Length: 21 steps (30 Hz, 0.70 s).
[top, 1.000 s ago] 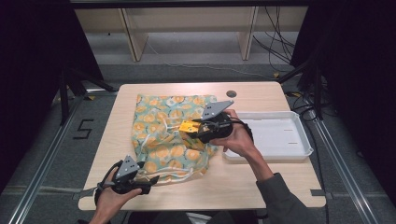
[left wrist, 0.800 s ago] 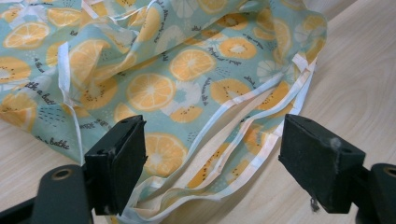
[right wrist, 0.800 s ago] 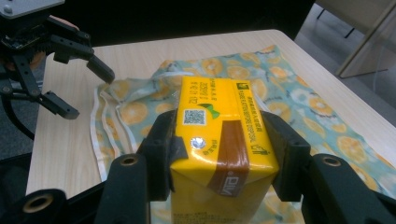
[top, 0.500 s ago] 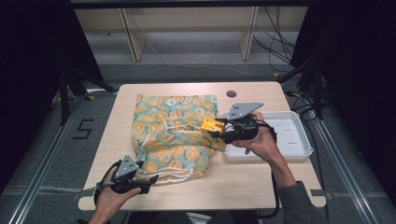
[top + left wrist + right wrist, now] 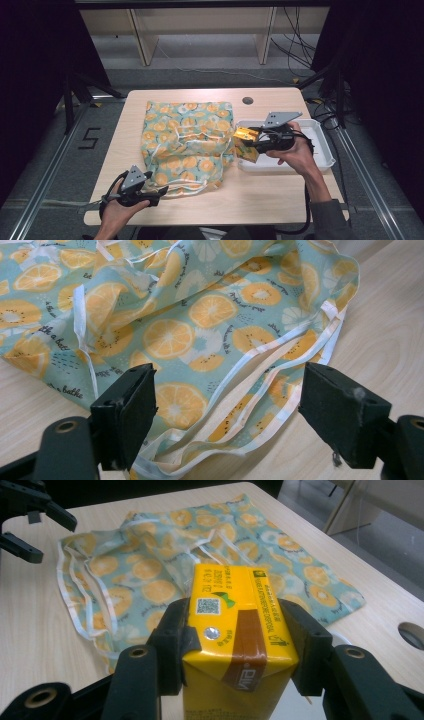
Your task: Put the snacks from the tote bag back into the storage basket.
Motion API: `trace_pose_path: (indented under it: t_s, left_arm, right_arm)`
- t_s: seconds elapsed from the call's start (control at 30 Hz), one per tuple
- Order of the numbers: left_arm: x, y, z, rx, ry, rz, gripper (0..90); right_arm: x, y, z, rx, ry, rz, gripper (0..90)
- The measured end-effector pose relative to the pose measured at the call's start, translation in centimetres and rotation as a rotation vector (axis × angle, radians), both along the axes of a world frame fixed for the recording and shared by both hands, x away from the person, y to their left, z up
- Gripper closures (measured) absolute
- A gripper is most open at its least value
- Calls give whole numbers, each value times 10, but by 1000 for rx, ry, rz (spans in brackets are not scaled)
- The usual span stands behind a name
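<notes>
In the high view, a small yellow drink carton with a brown band [image 5: 246, 143] is seen clamped in the right gripper [image 5: 256, 143], held at the left rim of the white rectangular plastic tray [image 5: 325, 150] near the right edge of the light wooden table [image 5: 280, 195]. The carton's long axis appears tilted, its top leaning toward the teal drawstring cloth bag printed with orange slices [image 5: 185, 145], which lies flat across the middle of the table. The left gripper [image 5: 159, 191] rests at the bag's near edge, close to the table's front edge.

In the left gripper view, the jaws are seen standing wide apart, nothing pressed between them; the bag's white-trimmed mouth [image 5: 260, 405] lies just beyond them. The cloth is judged soft and limp, best pinched at its hem.

In the right gripper view, the carton [image 5: 235, 635] is gripped across its two narrow side walls just below the folded top, with a foil straw hole [image 5: 212, 632] facing the camera. The carton is judged light and fairly stiff, yet its waxed walls could slip or dent under pressure, so a grip on the flat sides near the stiffer top suits it. Its long axis runs away from the camera, toward the bag [image 5: 150, 580].
</notes>
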State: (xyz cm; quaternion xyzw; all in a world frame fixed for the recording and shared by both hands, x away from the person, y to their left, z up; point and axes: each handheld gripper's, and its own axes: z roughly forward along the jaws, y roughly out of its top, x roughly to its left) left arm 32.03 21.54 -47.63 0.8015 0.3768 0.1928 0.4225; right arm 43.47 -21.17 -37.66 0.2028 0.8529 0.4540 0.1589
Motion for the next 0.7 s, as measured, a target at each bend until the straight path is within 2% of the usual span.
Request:
trace_pose_path:
  t_s: [0.03, 0.07, 0.23, 0.27, 0.33, 0.37, 0.4, 0.43, 0.57, 0.6, 0.63, 0.7]
  left_arm:
    - [0, 0, 0, 0, 0, 0, 222]
    - [1, 2, 1, 26, 6, -23, 221]
    - [0, 2, 1, 24, 4, -13, 221]
    - [0, 2, 1, 25, 4, -13, 221]
    - [1, 2, 1, 23, 4, -23, 221]
    - [0, 0, -1, -5, 13, -1, 219]
    - [0, 1, 0, 9, 14, -11, 219]
    - [0, 1, 0, 13, 12, -10, 219]
    - [1, 2, 0, 22, 6, -24, 219]
    - [1, 1, 0, 22, 4, -20, 219]
    - [1, 1, 0, 18, 3, -20, 219]
    - [1, 2, 0, 22, 8, -25, 219]
  right_arm:
    - [1, -2, -1, -2, 3, 6, 520]
    - [1, -5, -2, 2, 14, -8, 520]
    - [5, -14, -8, -5, 17, -19, 520]
    - [4, -15, -9, -4, 37, -29, 520]
    - [6, -17, -10, -5, 25, -25, 520]
    - [6, -18, -11, -1, 48, -37, 520]
    - [8, -19, -13, -2, 35, -39, 520]
    - [11, -21, -15, -9, 24, -17, 520]
    - [11, -22, -19, -4, 55, -34, 520]
    - [14, -23, -20, -18, 41, -19, 519]
    - [15, -24, -21, -18, 49, -15, 520]
    - [16, -24, -23, -11, 47, -31, 519]
